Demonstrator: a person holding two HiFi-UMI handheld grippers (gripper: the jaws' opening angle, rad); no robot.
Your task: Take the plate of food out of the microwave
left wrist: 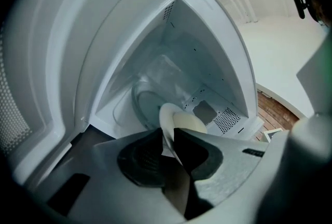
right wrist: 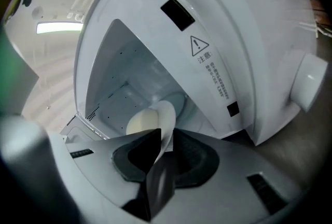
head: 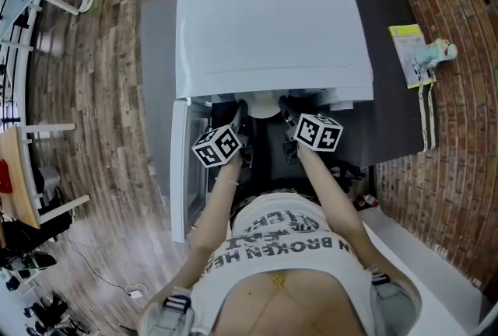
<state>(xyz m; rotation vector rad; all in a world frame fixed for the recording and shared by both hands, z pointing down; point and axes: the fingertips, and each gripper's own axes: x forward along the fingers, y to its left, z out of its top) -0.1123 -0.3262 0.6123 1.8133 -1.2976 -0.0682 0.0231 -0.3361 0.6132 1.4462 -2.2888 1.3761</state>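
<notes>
The left tool point(left wrist: 168, 137) and the right tool point(right wrist: 166, 137) each clamp, jaws partly closed, on opposite rims of the white plate point(left wrist: 167, 114). The plate, carrying a pale mound of food point(right wrist: 141, 123), is at the open front of the microwave point(head: 272, 39).

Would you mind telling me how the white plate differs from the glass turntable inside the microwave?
The plate is opaque white; the turntable is clear glass. The plate carries a pale mound of food; the turntable looks bare. The plate is clamped by its rim in the left gripper and right gripper; the turntable lies on the microwave floor. Both are round.
</notes>
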